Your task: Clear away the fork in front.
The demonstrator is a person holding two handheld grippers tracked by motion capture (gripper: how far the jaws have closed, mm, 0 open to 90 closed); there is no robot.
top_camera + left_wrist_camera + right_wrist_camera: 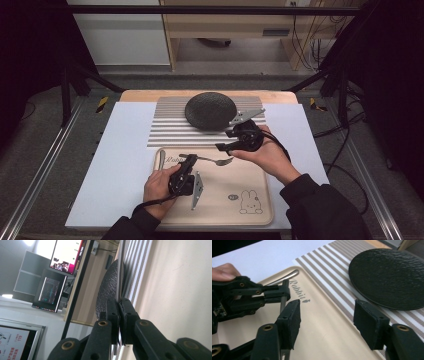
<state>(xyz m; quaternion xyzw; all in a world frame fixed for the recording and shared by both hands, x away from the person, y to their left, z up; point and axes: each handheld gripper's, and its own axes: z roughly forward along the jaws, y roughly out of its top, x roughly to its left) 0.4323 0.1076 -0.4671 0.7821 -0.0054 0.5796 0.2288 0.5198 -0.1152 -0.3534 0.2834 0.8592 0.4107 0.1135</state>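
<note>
The left gripper point(190, 161) held its jaws clamped on the handle of the fork point(214, 160), which hung just above the beige tray point(252, 170), tines toward the right gripper point(224, 147). The right jaws stood apart with nothing between them. The fork appeared light, rigid and slick; a mid-handle grip would likely resist pivoting. Beyond lay the black plate point(210, 111) on a striped mat point(165, 127).

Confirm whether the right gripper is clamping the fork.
No. In the right gripper view the right gripper has its jaws apart over the tray, while the left gripper pinches the fork handle.
</note>
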